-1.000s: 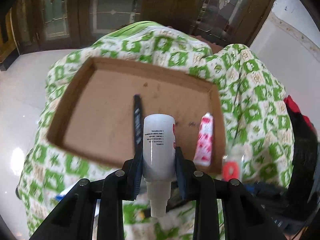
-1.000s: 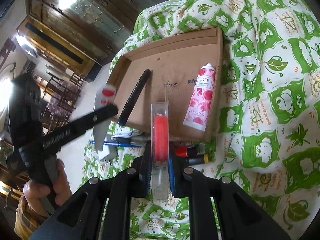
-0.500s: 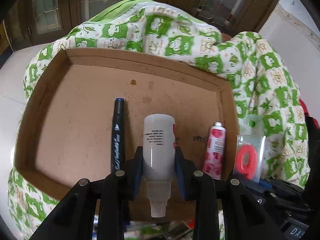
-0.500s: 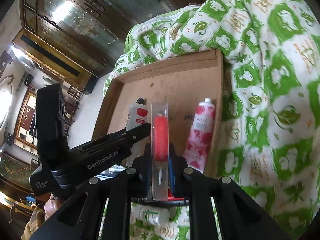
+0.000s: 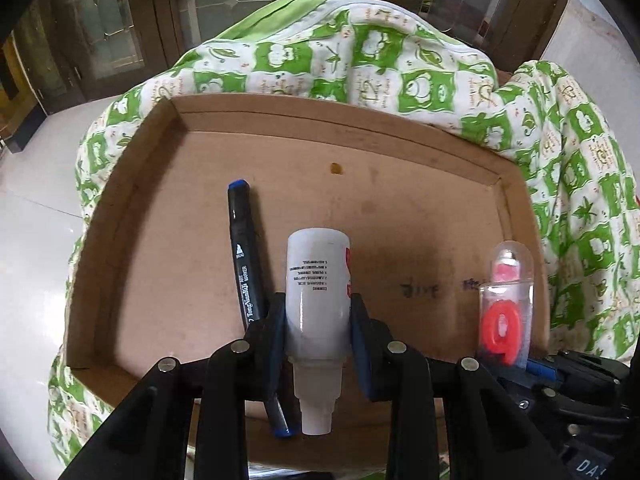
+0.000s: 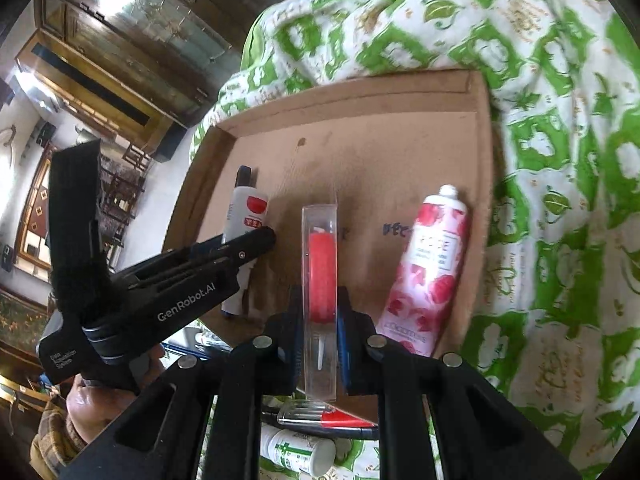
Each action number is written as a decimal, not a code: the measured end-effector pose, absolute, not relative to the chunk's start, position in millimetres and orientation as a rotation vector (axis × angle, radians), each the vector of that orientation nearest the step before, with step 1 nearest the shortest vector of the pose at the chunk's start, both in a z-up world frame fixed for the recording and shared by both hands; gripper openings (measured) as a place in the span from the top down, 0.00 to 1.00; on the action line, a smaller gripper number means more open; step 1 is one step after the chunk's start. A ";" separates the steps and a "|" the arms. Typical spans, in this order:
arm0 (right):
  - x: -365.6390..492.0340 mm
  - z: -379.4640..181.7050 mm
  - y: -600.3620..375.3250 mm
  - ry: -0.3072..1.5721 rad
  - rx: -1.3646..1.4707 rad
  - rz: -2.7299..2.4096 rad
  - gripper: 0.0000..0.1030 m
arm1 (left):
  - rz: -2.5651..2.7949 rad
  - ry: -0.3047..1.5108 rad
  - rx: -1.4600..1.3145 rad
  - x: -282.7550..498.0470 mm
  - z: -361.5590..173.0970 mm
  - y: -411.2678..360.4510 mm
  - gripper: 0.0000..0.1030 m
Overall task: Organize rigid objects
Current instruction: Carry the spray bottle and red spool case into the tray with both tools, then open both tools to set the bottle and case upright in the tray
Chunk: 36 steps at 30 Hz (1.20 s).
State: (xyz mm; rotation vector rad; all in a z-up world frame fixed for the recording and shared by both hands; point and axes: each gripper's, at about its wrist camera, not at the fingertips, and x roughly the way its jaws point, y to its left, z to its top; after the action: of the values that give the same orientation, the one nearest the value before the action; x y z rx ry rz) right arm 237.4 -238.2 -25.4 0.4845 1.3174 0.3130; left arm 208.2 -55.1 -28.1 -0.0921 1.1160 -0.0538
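Over the cardboard tray (image 5: 120, 248), my left gripper (image 5: 318, 320) pinches a white bottle (image 5: 318, 280) just right of the black marker (image 5: 244, 256) lying inside. Only my right view shows the pink rose tube (image 6: 430, 264) lying along the tray's right wall, where my right gripper (image 6: 320, 320) clamps a clear candle case (image 6: 320, 280) edge-on. The tray's far half lies bare; green-patterned cloth (image 6: 560, 160) crowds its rims.

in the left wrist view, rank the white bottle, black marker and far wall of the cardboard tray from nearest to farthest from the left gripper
1. White bottle: clamped between the jaws of the left gripper, nozzle pointing back toward the camera.
2. Black marker: lying in the tray just left of the bottle, passing under the left finger.
3. Far wall of the cardboard tray: at the top, against the green patterned cloth.
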 end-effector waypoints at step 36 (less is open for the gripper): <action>218.9 -7.1 -241.8 1.185 0.430 0.283 0.46 | 0.004 1.007 -0.151 112.0 15.9 -19.5 0.29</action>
State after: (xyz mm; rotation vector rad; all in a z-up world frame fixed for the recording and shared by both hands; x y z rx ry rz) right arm 218.9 -241.8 -7.1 0.4301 1.1845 0.2833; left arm 112.0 -19.5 15.9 -0.1513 1.0066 0.0043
